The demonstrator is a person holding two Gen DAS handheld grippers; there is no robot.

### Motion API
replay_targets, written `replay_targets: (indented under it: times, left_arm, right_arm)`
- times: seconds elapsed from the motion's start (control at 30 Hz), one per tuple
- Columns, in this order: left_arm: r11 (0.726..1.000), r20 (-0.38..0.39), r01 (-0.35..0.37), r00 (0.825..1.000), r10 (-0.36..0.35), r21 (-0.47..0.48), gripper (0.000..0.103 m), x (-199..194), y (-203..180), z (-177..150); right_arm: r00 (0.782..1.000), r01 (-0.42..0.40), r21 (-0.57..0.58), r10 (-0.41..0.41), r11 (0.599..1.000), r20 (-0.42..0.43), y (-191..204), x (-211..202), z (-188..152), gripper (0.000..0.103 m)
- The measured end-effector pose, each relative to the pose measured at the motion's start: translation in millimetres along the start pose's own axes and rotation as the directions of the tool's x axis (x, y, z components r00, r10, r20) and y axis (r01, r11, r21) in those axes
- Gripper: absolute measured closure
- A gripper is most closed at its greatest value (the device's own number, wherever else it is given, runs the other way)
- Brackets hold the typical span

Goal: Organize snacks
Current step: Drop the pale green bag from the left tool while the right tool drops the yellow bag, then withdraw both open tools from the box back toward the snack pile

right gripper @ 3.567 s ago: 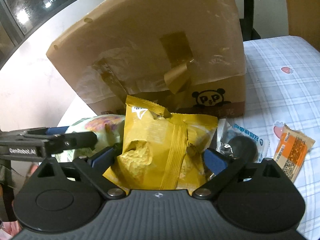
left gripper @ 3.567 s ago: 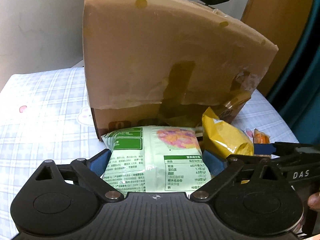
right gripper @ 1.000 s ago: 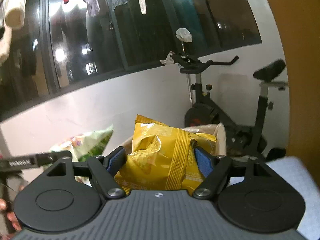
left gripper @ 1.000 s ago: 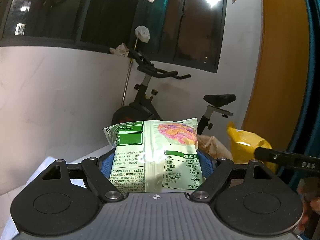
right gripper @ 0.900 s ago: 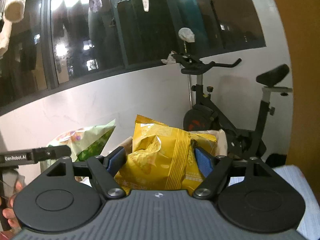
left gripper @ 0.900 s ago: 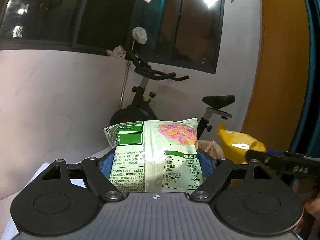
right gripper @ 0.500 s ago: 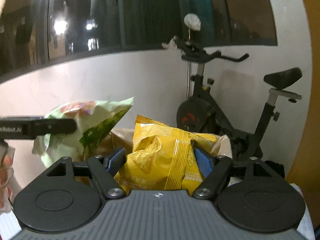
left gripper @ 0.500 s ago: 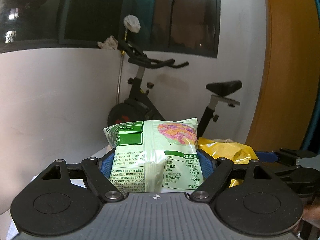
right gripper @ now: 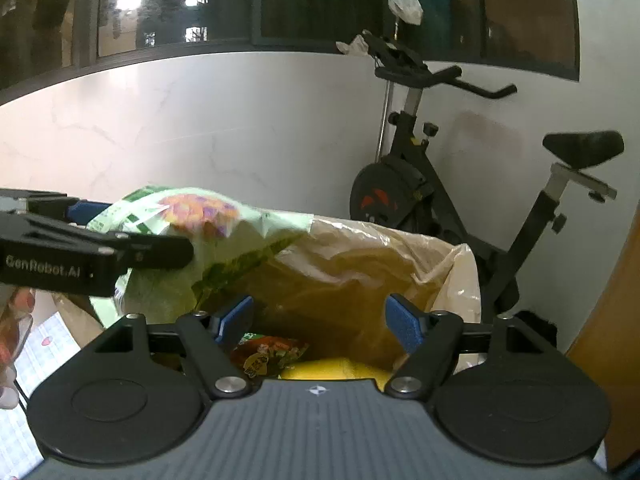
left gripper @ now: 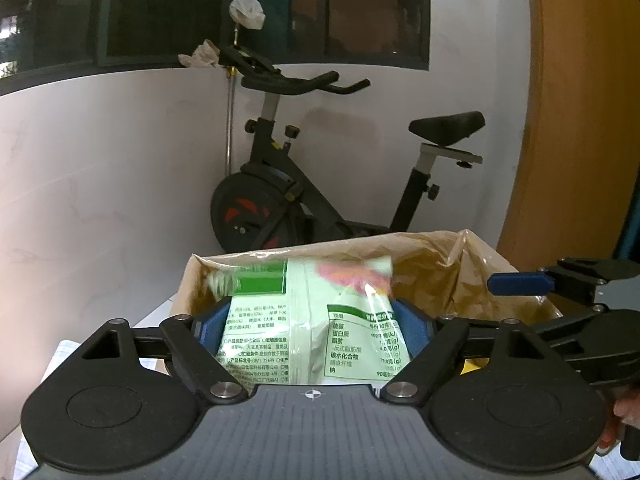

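Left wrist: left gripper [left gripper: 310, 326] is clamped on the green snack bag [left gripper: 308, 320], blue pads pressing both side edges. Bag hangs over the open mouth of the cardboard box [left gripper: 440, 264], which is lined with tape or plastic film. Bag's long axis runs forward, away from the camera, along the fingers; far end is tipped down toward the box interior and motion-blurred, nutrition label faces up. The right gripper [left gripper: 520, 284] shows at the right edge, just beside the box rim. Exercise bike [left gripper: 320, 184] stands behind against the wall.

Right wrist: right gripper [right gripper: 320, 320] has its jaws spread with nothing between them, parked over the box opening. Below it inside the box sit a yellow bag [right gripper: 340, 368] and a red-and-green packet [right gripper: 268, 354]. Green bag enters from the left, held above the rim.

Status, my read: the yellow bag is in the box, green one is not yet released. Remaining count is unknown, since the table is mostly out of view.
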State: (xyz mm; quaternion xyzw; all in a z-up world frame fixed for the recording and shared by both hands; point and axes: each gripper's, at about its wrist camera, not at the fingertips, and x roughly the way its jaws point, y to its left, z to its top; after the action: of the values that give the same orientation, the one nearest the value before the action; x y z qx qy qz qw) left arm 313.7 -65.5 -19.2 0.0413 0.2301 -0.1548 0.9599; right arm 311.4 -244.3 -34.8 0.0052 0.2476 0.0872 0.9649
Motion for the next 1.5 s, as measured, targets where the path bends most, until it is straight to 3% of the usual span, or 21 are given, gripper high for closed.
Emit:
replay_targets:
  times: [0.13, 0.47, 0.8, 1.23, 1.5]
  left_arm:
    - [1.0, -0.004, -0.01, 1.0, 0.01, -0.009, 0.017, -2, 5, -1]
    - [1.0, 0.039, -0.023, 0.999, 0.024, -0.005, 0.016, -24, 3, 11]
    - [0.997, 0.053, -0.074, 0.996, 0.076, -0.026, 0.016, -63, 13, 0]
    - [0.995, 0.091, -0.102, 0.99, 0.103, -0.02, 0.016, -121, 8, -35]
    - [0.991, 0.064, -0.104, 0.992, 0.11, -0.085, 0.017, -135, 4, -70]
  right_arm:
    - [1.0, 0.014, -0.002, -0.014, 1.0, 0.021, 3, -8, -2, 0.02]
    - [0.999, 0.021, 0.054, -0.023, 0.998, 0.041, 2, -35, -4, 0.02]
    - [0.998, 0.01, 0.092, -0.016, 0.996, 0.064, 9, -67, -17, 0.02]
    - [0.994, 0.02, 0.132, -0.034, 0.991, 0.108, 26, -117, -48, 0.02]
    - [0.993, 0.033, 0.159, -0.051, 0.987, 0.11, 32, -138, -74, 0.02]
